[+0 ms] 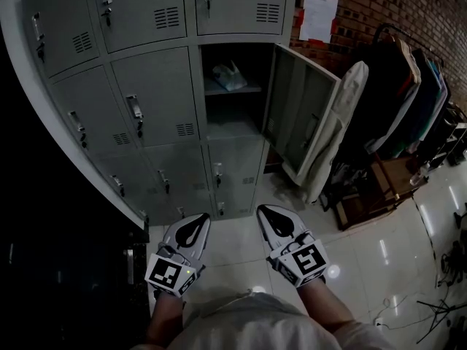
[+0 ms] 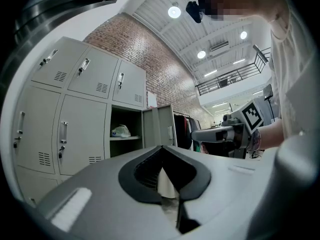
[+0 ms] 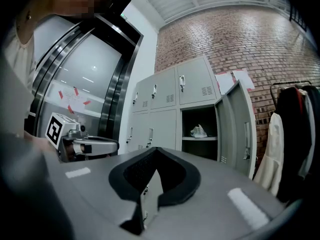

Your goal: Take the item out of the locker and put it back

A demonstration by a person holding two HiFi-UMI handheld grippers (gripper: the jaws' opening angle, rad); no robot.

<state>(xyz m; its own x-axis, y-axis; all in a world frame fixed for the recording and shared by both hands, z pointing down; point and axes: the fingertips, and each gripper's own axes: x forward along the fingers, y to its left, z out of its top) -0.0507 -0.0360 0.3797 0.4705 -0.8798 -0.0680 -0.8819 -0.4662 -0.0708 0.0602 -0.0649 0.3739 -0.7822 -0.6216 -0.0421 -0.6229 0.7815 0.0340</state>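
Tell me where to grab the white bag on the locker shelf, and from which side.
Probably its crumpled, raised top: the bag lies slumped on the shelf, so that peak gives something to pinch. Come straight in through the open front; the door hangs open to the right.

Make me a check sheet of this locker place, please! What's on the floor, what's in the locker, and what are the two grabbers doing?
Surface: shiny tiled floor, reflecting lights.
Job's things: locker open, door swung to the right; white crumpled item lies on its shelf.
Clutter: white coat hangs just beside the open door.
Grippers: left gripper and right gripper both shut, empty, held short of the locker.
Cables: what look like dark cords on the floor, far right.
Surroundings: brick wall, papers, clothes rack.
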